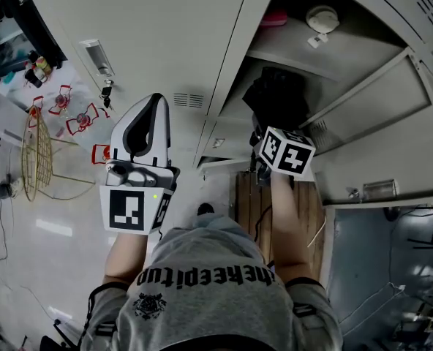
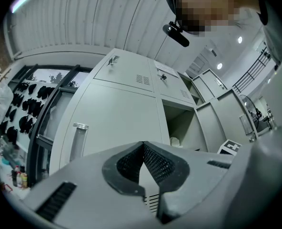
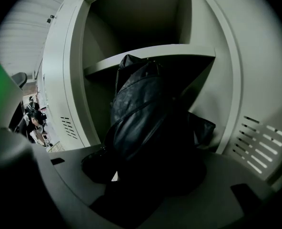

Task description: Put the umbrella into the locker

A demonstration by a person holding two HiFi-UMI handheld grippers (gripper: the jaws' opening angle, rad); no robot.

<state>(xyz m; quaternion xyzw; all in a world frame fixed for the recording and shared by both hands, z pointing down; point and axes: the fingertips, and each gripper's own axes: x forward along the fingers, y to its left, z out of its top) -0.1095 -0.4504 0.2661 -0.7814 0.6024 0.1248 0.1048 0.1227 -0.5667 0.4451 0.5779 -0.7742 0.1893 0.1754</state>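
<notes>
Black folded umbrella (image 3: 140, 113) sits clamped at its near end in the right tool (image 3: 141, 175). Its long axis runs straight ahead into the open locker (image 3: 72, 80), reaching up just beneath the shelf (image 3: 150, 52). The left tool (image 2: 143, 151), jaws together on nothing, is outside.

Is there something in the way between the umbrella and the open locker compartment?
Nothing visible does. The locker stands open, and the umbrella, held in the right gripper, points into its space under the shelf.

Umbrella (image 3: 141, 118) covers right claw (image 3: 146, 175) tips
</notes>
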